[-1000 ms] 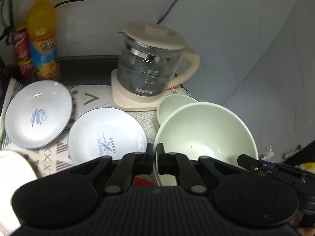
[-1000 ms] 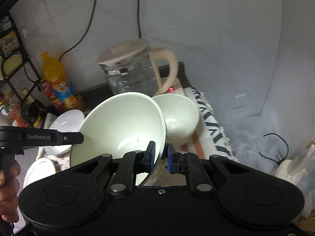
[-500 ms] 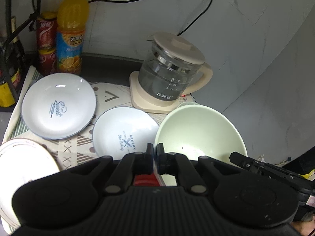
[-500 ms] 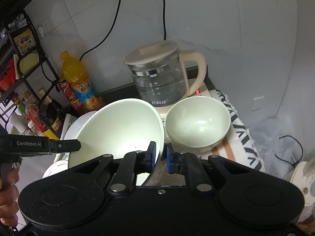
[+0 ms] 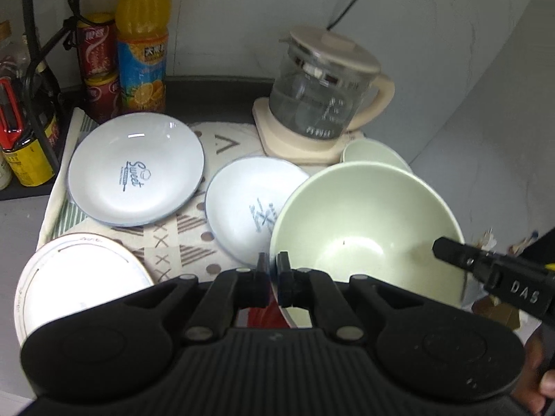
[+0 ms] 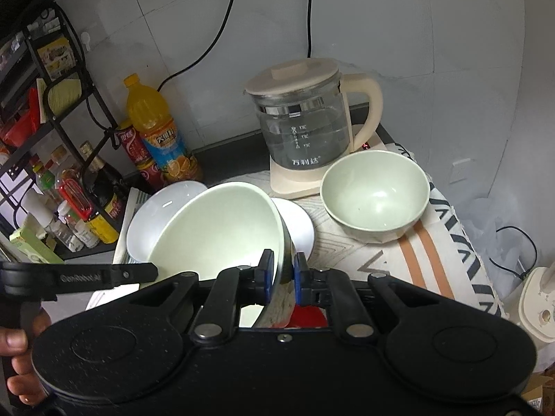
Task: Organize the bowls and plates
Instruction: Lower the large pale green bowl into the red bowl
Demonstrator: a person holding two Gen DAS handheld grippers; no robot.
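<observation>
Both grippers clamped on one big green bowl [image 6: 215, 228], left gripper [image 5: 272, 270] and right gripper [image 6: 282, 272] on opposite rim edges, bowl tilted above two white plates [image 5: 135, 170], smaller bowl [image 6: 374, 196] free beside kettle [image 6: 305, 128].

Large pale-green ceramic bowl [image 5: 367, 228], rim pinched by the black left gripper [image 5: 273, 266]. Two white printed plates [image 5: 135, 172] (blue-rimmed) on a patterned cloth [image 5: 187, 228]. Glass kettle [image 5: 322, 104] behind.

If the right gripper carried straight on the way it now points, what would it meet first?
Probably the small white plate lying just beyond the right gripper, which is clamped on the large green bowl; depth is hard to judge.
</observation>
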